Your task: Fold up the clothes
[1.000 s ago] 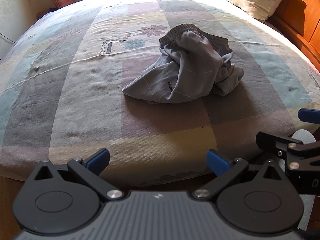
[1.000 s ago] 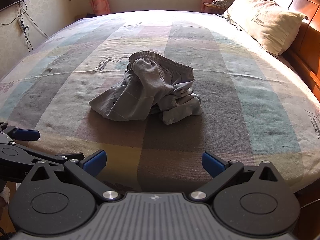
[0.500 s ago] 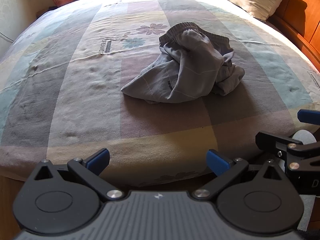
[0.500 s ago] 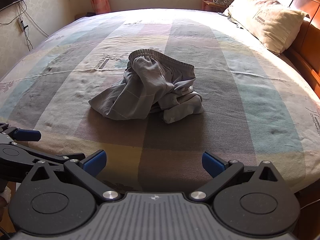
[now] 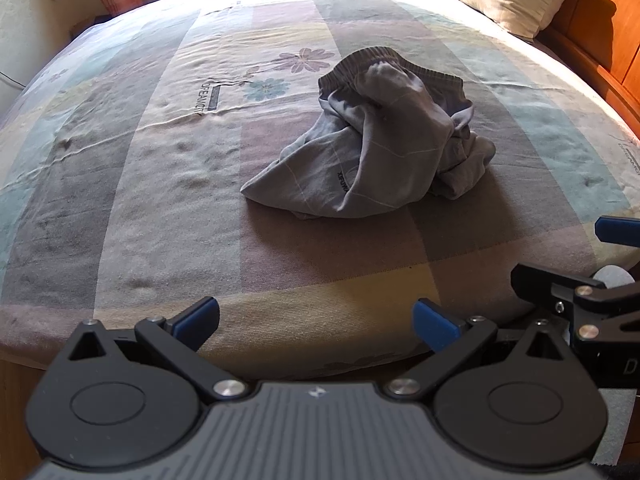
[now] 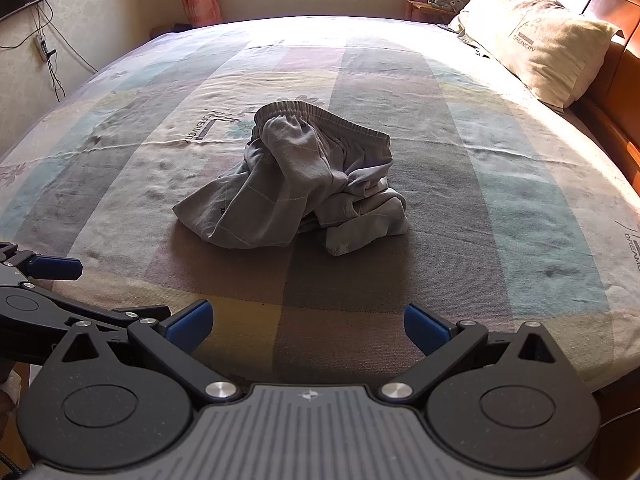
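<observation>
Both claws, left claw (image 5: 316,316) and right claw (image 6: 306,322), hang spread and empty at the bed (image 6: 520,208) edge while the grey shorts (image 6: 296,196) sit crumpled mid-bed, likely light and floppy, best pinched at the ribbed waistband (image 6: 332,118).

The grey shorts (image 5: 376,152) were of soft matt cloth with a ribbed elastic waistband. The bed sheet (image 5: 160,160) was a thin woven cloth, matt and wrinkled. The pillow (image 6: 536,36) at the far right had a slightly coarse cloth cover. The headboard (image 6: 616,76) was glossy varnished wood. The left gripper (image 5: 316,318) was of matt black plastic with shiny metal screws and smooth blue pads (image 5: 434,324).
</observation>
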